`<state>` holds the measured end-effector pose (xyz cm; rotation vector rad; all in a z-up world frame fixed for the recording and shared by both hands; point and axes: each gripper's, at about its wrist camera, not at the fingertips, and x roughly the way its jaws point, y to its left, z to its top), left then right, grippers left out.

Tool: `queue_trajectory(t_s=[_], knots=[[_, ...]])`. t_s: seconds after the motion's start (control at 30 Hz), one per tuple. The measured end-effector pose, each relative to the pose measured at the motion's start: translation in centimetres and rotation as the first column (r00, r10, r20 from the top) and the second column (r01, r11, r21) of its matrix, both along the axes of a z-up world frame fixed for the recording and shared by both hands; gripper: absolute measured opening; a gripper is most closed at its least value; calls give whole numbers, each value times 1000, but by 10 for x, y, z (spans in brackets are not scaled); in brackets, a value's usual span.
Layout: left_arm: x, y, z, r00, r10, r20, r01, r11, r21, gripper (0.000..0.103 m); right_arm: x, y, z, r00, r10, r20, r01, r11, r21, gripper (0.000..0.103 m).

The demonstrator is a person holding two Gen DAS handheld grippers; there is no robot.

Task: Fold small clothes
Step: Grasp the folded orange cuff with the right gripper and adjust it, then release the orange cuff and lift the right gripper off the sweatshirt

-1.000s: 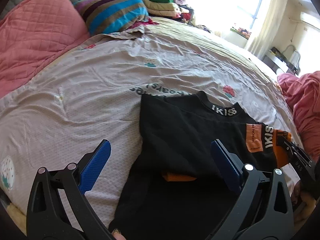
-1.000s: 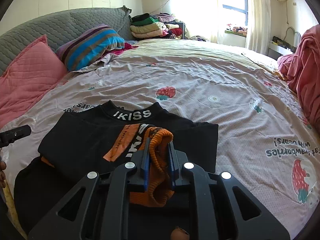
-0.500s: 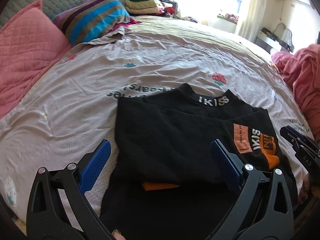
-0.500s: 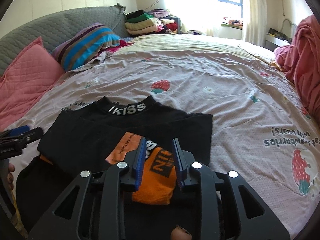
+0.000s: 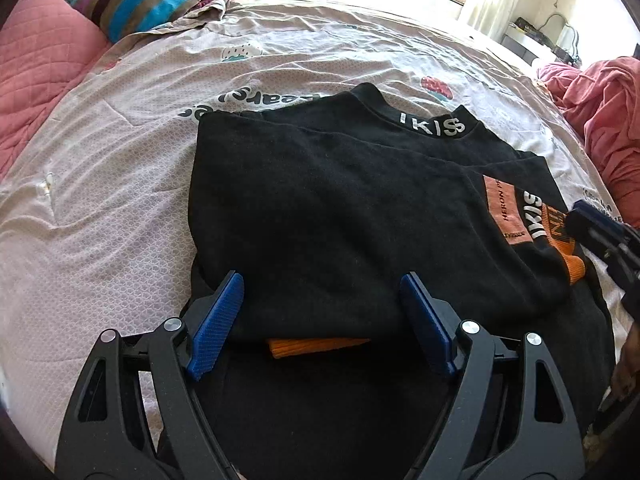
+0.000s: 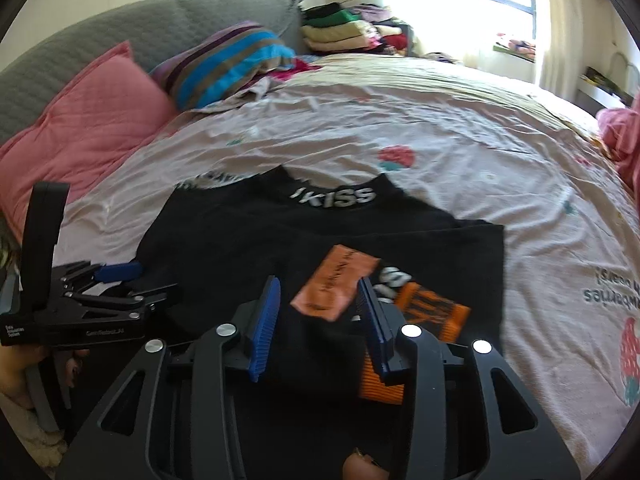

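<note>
Black sweatshirt (image 5: 360, 220), white "IKISS" lettering on collar, orange cuffs; lies flat on the bedspread (image 5: 120, 160), both sleeves folded across its body, collar farthest from cameras.

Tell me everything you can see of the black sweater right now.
The black sweater lies flat on the strawberry-print bedsheet, both sleeves folded across its body. It looks like soft knit: white IKISS lettering on the collar, orange cuffs, an orange patch on the right-hand sleeve. The right gripper is opening, pads clear of that sleeve. The left gripper is closing over the lower body, pads not pressing fabric.
</note>
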<state>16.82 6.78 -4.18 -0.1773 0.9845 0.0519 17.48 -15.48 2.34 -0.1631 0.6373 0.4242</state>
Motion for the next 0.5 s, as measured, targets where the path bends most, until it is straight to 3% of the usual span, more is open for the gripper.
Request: queue_trajectory(t_s=[0.1, 0.23, 0.37, 0.5], knots=[[0, -1, 1, 1000, -2, 4, 2, 1000, -2, 73, 7, 9, -10, 999, 18, -51, -19, 1000, -22, 43], [-2, -1, 2, 1000, -4, 4, 4, 1000, -7, 73, 24, 2, -35, 986, -59, -159, 48, 996, -71, 41], [-4, -3, 2, 1000, -3, 9, 3, 1000, 6, 73, 23, -4, -39, 987, -52, -155, 45, 998, -50, 40], [-6, -3, 4, 1000, 1, 14, -1, 1000, 0, 73, 18, -5, -36, 988, -31, -151, 30, 1000, -7, 51]])
